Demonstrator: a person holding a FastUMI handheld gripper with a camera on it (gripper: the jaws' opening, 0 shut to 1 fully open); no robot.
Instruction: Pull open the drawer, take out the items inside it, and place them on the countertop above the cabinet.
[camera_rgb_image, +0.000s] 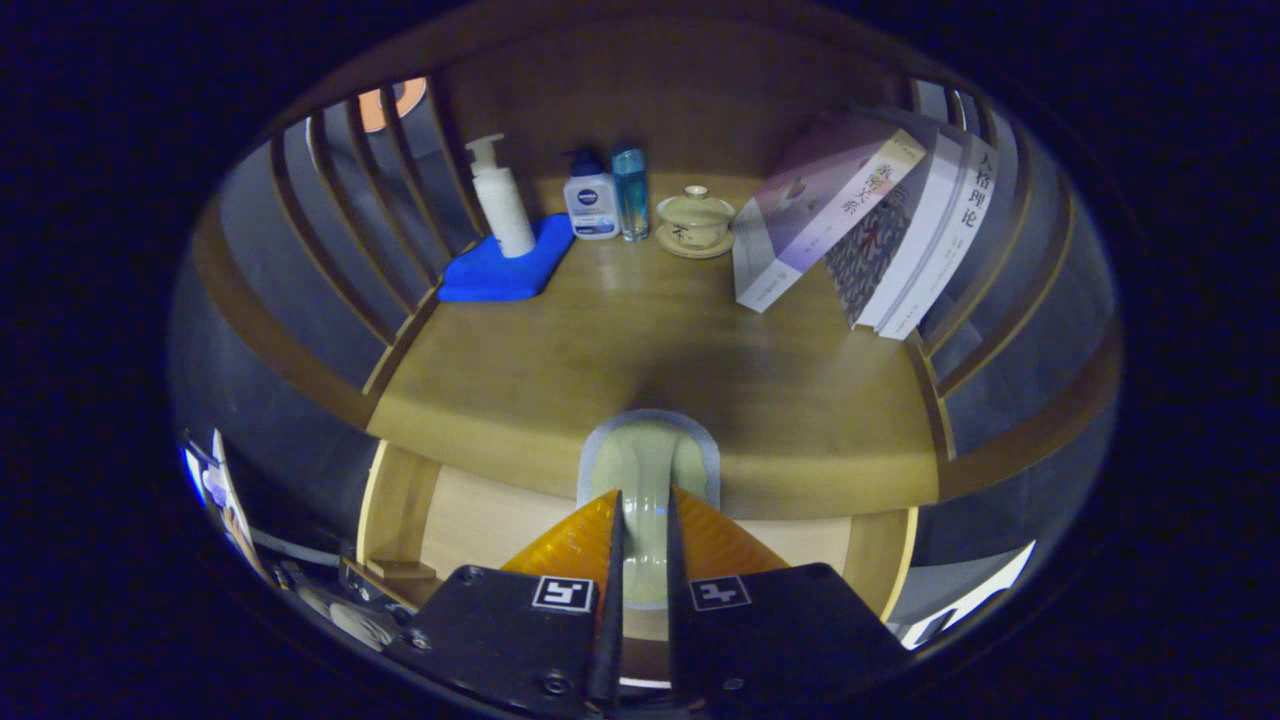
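Note:
My gripper (645, 497) is shut on a pale green item in a clear wrapper (648, 455), which stands upright between the fingers. Its rounded top overlaps the front edge of the wooden countertop (640, 340), just ahead of the fingertips. Under the gripper, the open drawer (470, 520) shows a light wood bottom on both sides of the fingers. The part of the drawer right under the gripper is hidden.
At the back of the countertop stand a white pump bottle (503, 200) on a blue cloth (495, 272), a white bottle with a blue cap (590, 203), a clear blue bottle (630, 192) and a lidded cup on a saucer (695, 222). Several books (870, 225) lean at the back right. Slatted rails (350, 230) close both sides.

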